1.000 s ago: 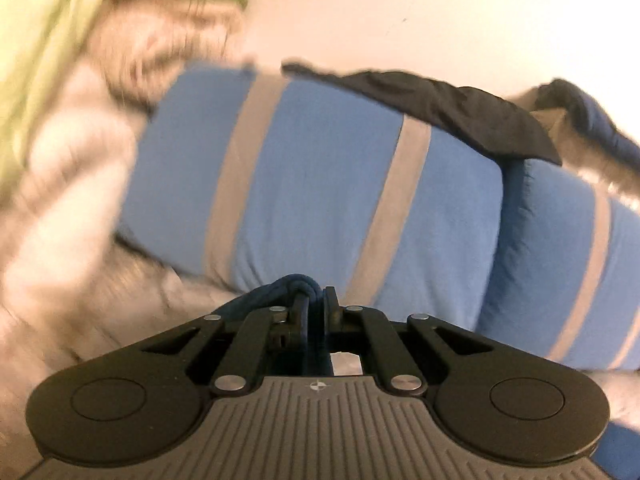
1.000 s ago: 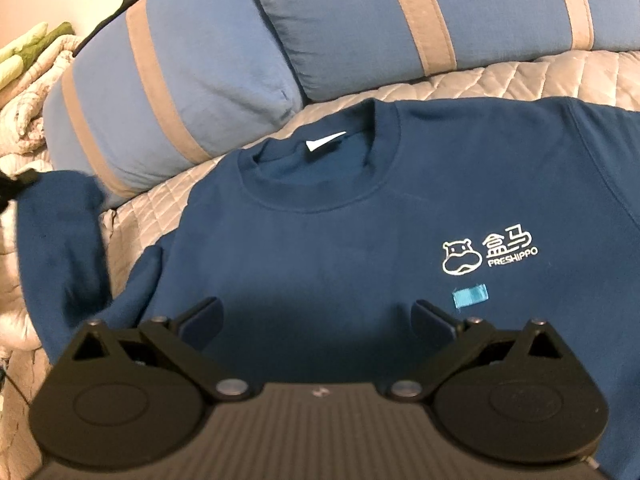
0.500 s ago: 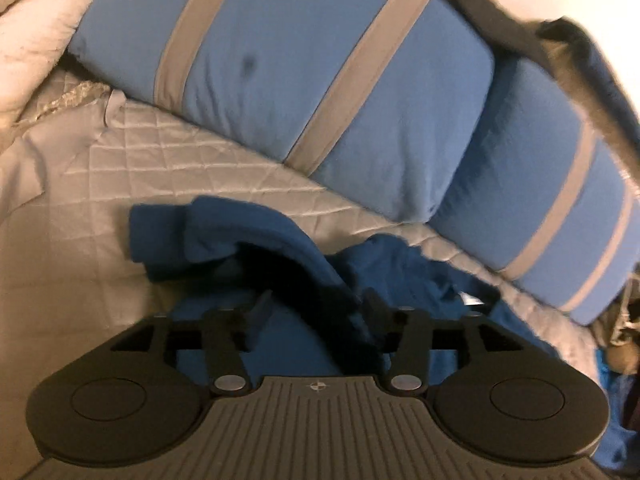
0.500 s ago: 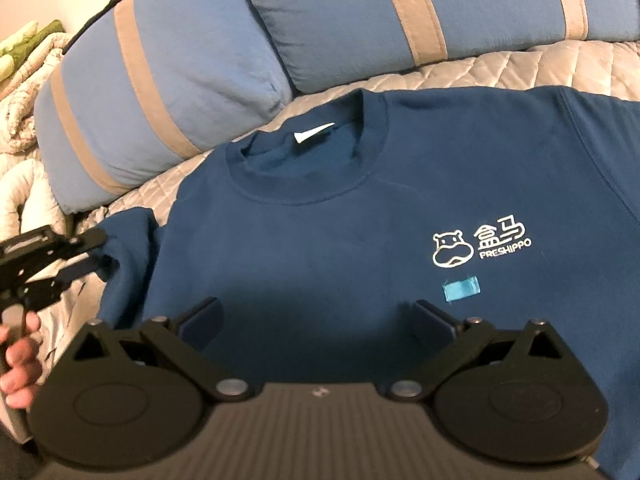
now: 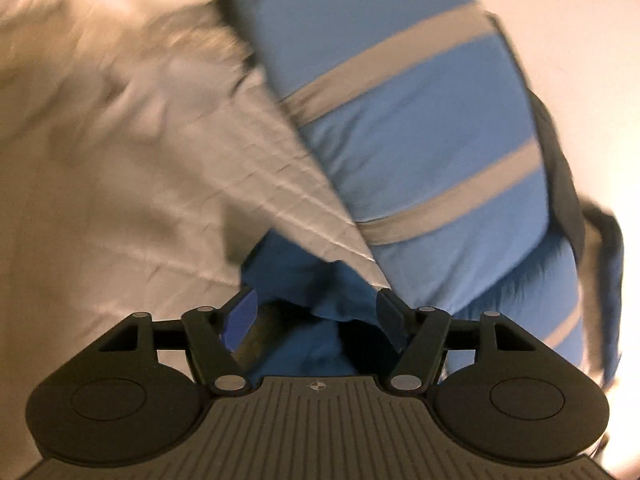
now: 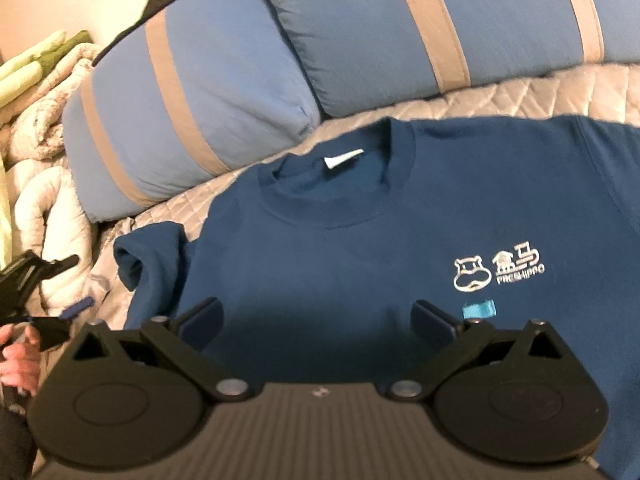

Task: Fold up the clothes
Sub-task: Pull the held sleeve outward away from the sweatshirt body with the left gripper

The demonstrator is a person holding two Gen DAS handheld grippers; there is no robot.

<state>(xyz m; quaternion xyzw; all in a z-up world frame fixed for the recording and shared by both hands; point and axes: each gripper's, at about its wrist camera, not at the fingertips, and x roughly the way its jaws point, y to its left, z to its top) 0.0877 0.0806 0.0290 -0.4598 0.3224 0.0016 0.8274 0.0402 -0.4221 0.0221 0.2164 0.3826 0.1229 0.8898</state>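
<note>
A bed covered with a quilted beige bedspread (image 6: 560, 92) fills both views, with two blue pillows striped in tan (image 6: 192, 92) propped against a pale wall at its head. A navy sweatshirt (image 6: 340, 260) lies face up on the bedspread, collar toward the pillows, its white hippo logo (image 6: 498, 274) showing on the chest. The body looks flat and spread, which suits folding, but the sleeve (image 6: 150, 252) on the left of the right wrist view sits bunched beside the body.

The left tool (image 5: 316, 314) points down at that crumpled sleeve; its jaws are opening, and the blue cloth lies between and under them without either pad visibly pressing it. In the right wrist view the same tool appears at the far left edge, held by a person's hand (image 6: 18, 356). It seems placed there to let the sleeve settle or to take a fresh grip for straightening it.

The right tool (image 6: 318, 318) hovers over the sweatshirt's lower chest with its jaws wide and nothing between them, likely waiting to pin or lift the body once the sleeve is arranged.
</note>
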